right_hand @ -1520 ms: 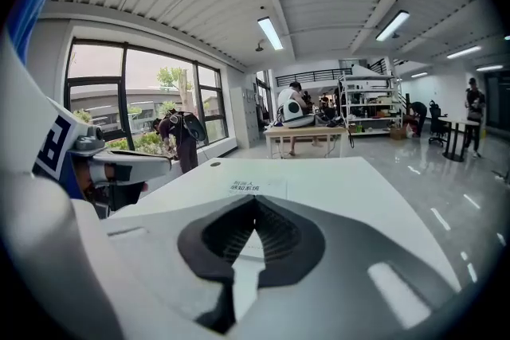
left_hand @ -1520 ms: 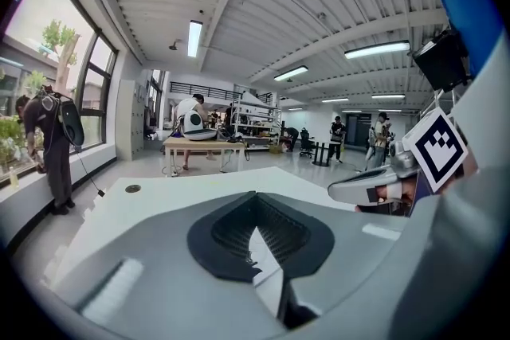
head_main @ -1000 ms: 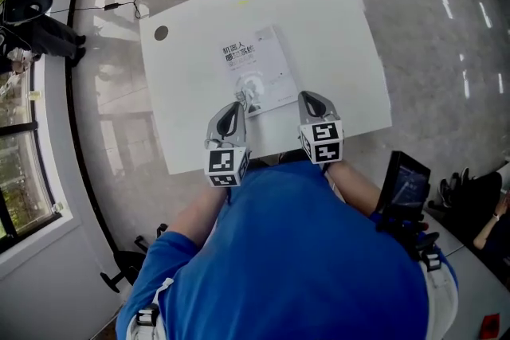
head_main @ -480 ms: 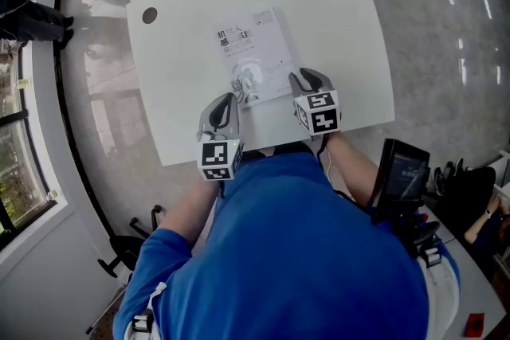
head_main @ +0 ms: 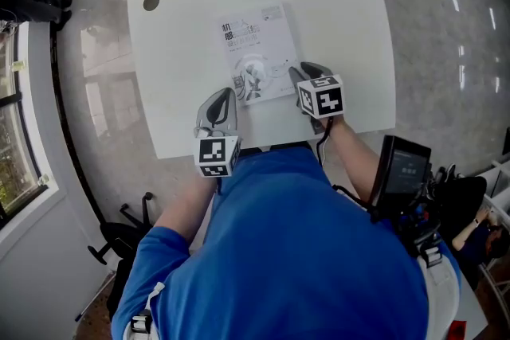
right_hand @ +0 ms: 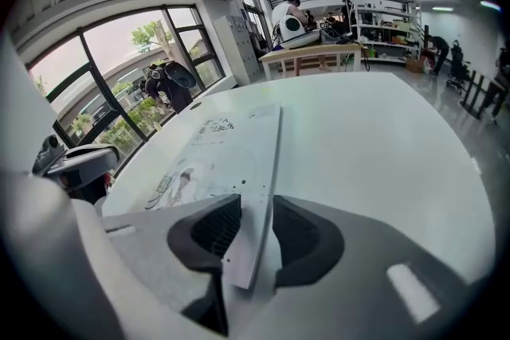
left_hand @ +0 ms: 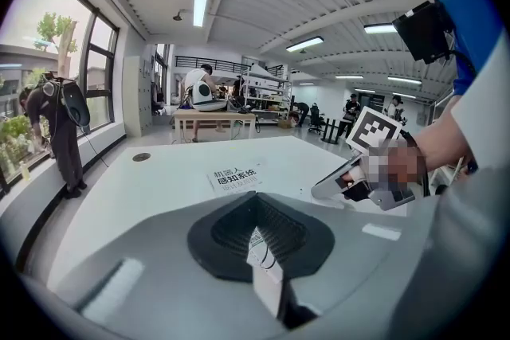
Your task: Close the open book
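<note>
White-covered and shut, the book [head_main: 255,52] lies flat with its front cover up, dark printed characters near its far end and a pale drawing near the end closest to the person. It rests on the near half of the white table [head_main: 343,28], roughly midway across and turned slightly off the table's edges. The right gripper [head_main: 301,74] is at the book's right edge by the near corner; in the right gripper view that edge of the book [right_hand: 215,147] runs straight in between the two dark pads of the right gripper [right_hand: 253,211]. Its jaws have just been opening and now stand apart, with a gap showing on the right side of the edge, so the book is between them but not pinched. The left gripper [head_main: 219,95] sits over the bare tabletop just off the book's near left corner, apart from it. In the left gripper view its jaws [left_hand: 256,207] are together, and the book [left_hand: 235,177] lies ahead of them while the right gripper [left_hand: 331,185] reaches in from the right. Farther out, a dark round hole [head_main: 151,2] marks the table's far left corner. The person's blue shirt [head_main: 295,251] fills the foreground, a black screen [head_main: 402,171] stands at the person's right, and a glossy grey floor [head_main: 446,52] surrounds the table.
</note>
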{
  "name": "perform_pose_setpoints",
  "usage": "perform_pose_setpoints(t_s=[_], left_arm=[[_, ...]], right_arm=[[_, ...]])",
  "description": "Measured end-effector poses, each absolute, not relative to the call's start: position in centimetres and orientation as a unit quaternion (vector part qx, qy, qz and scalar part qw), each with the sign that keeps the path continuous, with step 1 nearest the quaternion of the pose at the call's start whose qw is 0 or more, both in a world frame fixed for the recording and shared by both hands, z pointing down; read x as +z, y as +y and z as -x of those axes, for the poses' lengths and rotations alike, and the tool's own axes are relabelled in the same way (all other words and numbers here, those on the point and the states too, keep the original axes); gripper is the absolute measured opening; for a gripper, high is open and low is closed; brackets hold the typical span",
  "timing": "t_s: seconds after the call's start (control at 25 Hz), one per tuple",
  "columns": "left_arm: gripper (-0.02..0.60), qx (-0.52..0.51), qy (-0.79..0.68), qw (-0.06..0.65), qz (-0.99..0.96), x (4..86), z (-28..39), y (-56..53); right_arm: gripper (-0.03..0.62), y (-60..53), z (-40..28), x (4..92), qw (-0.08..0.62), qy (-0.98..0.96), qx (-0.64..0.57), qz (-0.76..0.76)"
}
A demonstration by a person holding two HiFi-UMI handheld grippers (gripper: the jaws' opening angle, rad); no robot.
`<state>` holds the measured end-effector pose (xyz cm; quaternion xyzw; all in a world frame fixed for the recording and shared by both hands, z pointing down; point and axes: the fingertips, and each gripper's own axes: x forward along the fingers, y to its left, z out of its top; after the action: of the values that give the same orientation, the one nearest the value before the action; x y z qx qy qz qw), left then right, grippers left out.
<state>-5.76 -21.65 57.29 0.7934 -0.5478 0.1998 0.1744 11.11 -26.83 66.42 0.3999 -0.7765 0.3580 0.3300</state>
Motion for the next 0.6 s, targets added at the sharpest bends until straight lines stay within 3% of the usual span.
perform_pose_setpoints(t_s=[0.6], left_arm=[[0.006, 0.238, -0.536, 0.197, -0.786, 61.1, 6.5, -21.5]], right_arm=[[0.115, -26.0, -10.5, 65.6, 0.327, -0.759, 0.420, -0.374]])
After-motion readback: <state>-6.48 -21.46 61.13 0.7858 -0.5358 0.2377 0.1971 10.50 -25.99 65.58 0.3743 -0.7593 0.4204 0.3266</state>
